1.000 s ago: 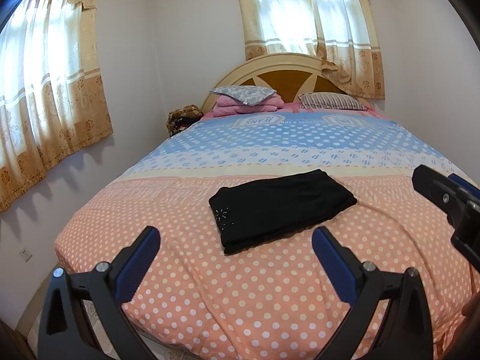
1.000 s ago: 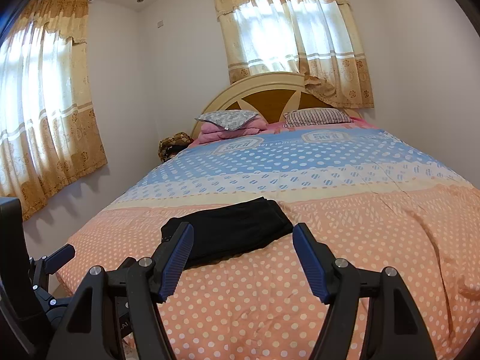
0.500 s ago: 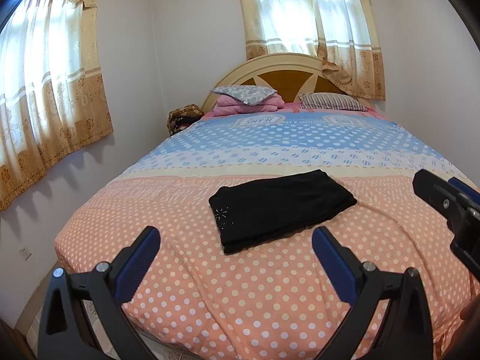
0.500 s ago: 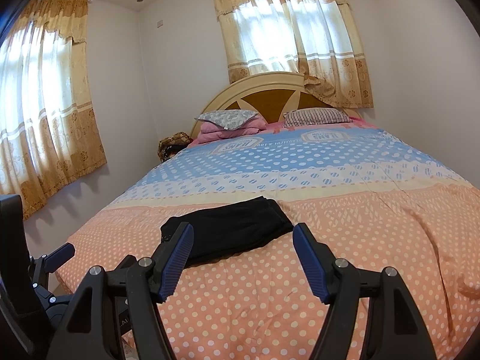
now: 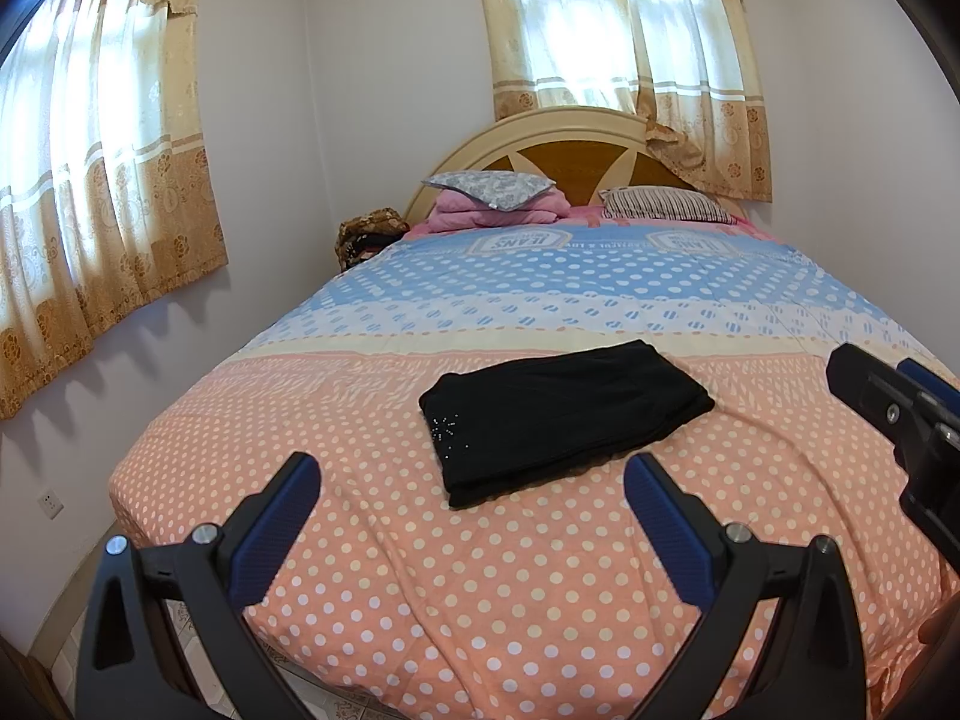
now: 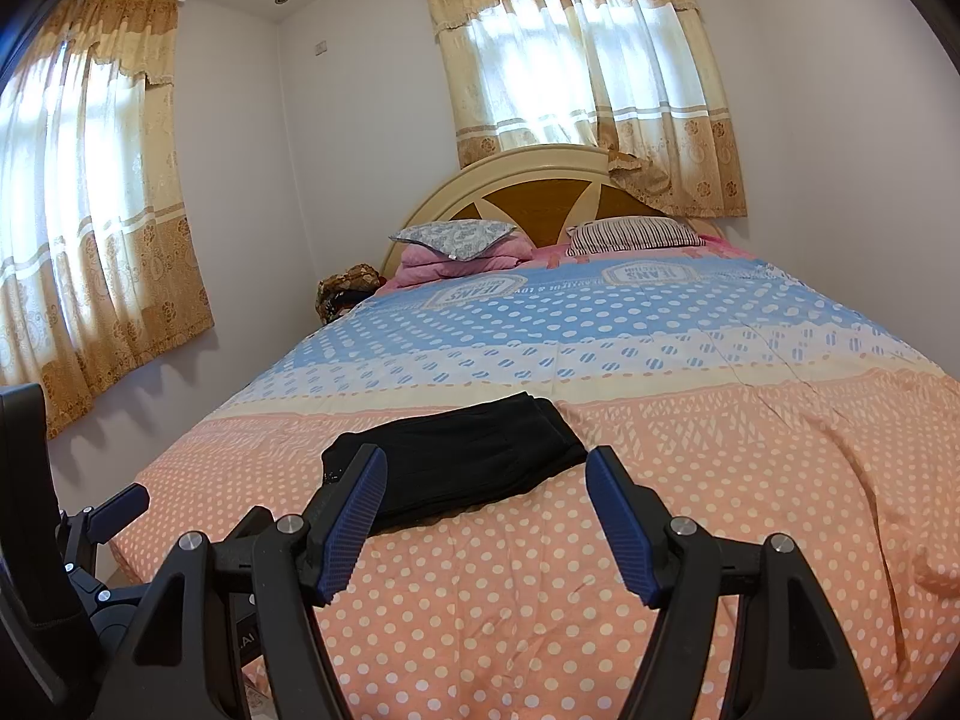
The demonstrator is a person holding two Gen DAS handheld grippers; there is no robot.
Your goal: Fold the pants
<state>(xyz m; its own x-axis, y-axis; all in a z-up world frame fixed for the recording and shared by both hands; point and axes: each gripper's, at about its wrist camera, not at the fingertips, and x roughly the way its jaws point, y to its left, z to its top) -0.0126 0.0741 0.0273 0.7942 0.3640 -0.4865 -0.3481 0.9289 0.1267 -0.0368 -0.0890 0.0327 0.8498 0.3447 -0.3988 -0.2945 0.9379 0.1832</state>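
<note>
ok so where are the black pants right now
The black pants lie folded on the peach polka-dot part of the bedspread, just ahead of the open left gripper; in the right wrist view they sit left of centre.

Polka-dot bed (image 5: pixel 456 588), folded black pants (image 5: pixel 558 420), pillows (image 5: pixel 660 204)

**Bright daylight, strong fisheye bending**

Both views are lit brightly by daylight passed through the sheer curtains (image 5: pixel 618 30) (image 6: pixel 576 60) behind the headboard and the side-window curtains (image 5: pixel 90 180) (image 6: pixel 78 210); the window panes are blown out to white. Scalloped shadows are cast on the wall beneath the side curtain hem. A thin shadow is seen under the near edge of the folded black pants (image 5: pixel 564 414) (image 6: pixel 462 468), whose dark fabric is rendered with little detail. Straight lines are bowed toward the edges, and the corners are vignetted black. Focus is held sharp throughout.
</note>
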